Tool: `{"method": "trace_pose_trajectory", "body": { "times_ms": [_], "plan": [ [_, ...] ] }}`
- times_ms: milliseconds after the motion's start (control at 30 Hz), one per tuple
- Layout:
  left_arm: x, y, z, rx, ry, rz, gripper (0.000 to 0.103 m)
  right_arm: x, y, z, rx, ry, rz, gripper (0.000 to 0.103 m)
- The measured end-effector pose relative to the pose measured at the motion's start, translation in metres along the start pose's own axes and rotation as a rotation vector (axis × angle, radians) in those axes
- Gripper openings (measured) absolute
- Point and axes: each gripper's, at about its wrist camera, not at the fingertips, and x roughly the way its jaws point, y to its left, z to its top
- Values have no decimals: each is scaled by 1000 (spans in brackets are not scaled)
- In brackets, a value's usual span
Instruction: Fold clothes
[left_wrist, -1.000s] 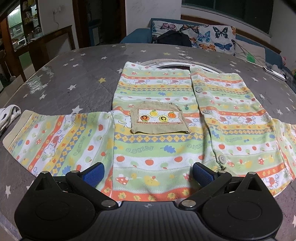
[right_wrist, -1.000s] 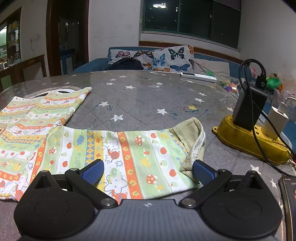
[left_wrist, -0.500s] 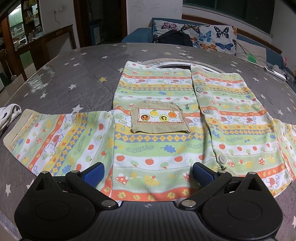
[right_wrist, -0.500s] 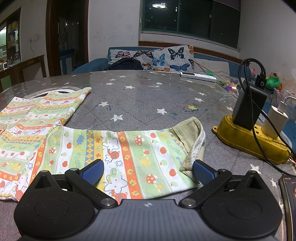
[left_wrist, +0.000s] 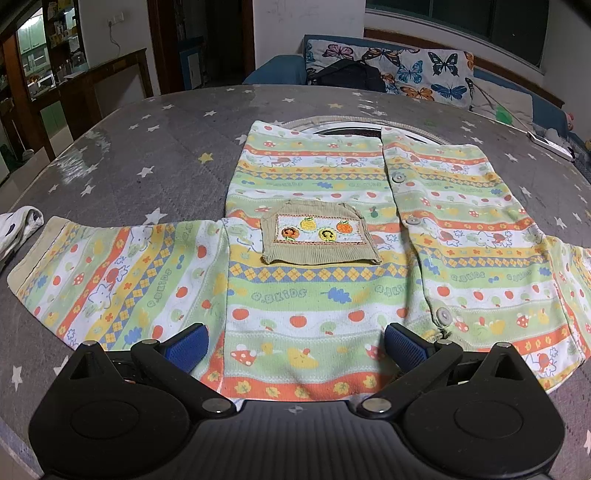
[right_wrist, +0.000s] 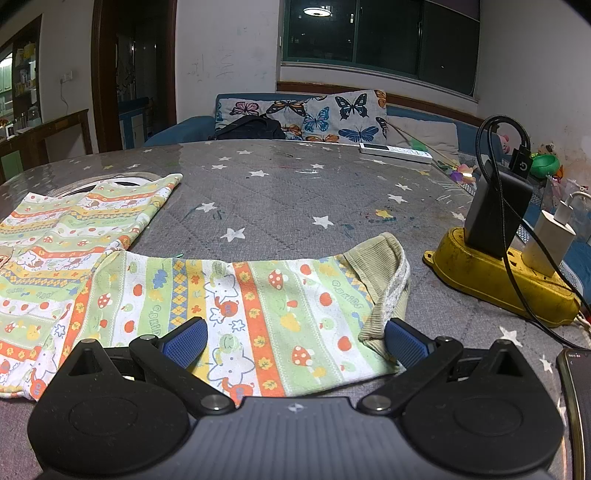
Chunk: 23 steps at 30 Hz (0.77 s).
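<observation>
A child's striped cardigan (left_wrist: 314, 236) with fruit and mushroom prints lies flat, front up, on the grey star-patterned table (left_wrist: 166, 147). It has a tan pocket (left_wrist: 317, 234) and buttons down the middle. Its left sleeve (left_wrist: 122, 273) stretches out to the left. My left gripper (left_wrist: 295, 345) is open, just above the near edge of the body. In the right wrist view the right sleeve (right_wrist: 251, 306) lies spread, its tan cuff (right_wrist: 384, 280) partly turned up. My right gripper (right_wrist: 295, 341) is open, low over the sleeve's near edge.
A yellow power strip (right_wrist: 506, 280) with chargers and black cables sits at the table's right. A phone edge (right_wrist: 572, 391) lies at the near right. A white remote (right_wrist: 395, 152) lies at the far side. A white cloth (left_wrist: 18, 229) lies beyond the left cuff.
The left gripper has shifted very slightly, so the cardigan sits marginally lower in view. The right gripper has not visibly moved. Both stay open.
</observation>
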Motion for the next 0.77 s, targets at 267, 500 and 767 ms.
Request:
{"method": "trace_pose_trajectory", "body": {
  "times_ms": [267,500,767],
  "plan": [
    [1,1,0,1,4,-1,103,1,1,0,1,0,1,103],
    [1,1,0,1,6,-1,103,1,1,0,3,1,2,103],
    [1,1,1,0,11,0,103,0,1,0,4,1,2,103]
  ]
}}
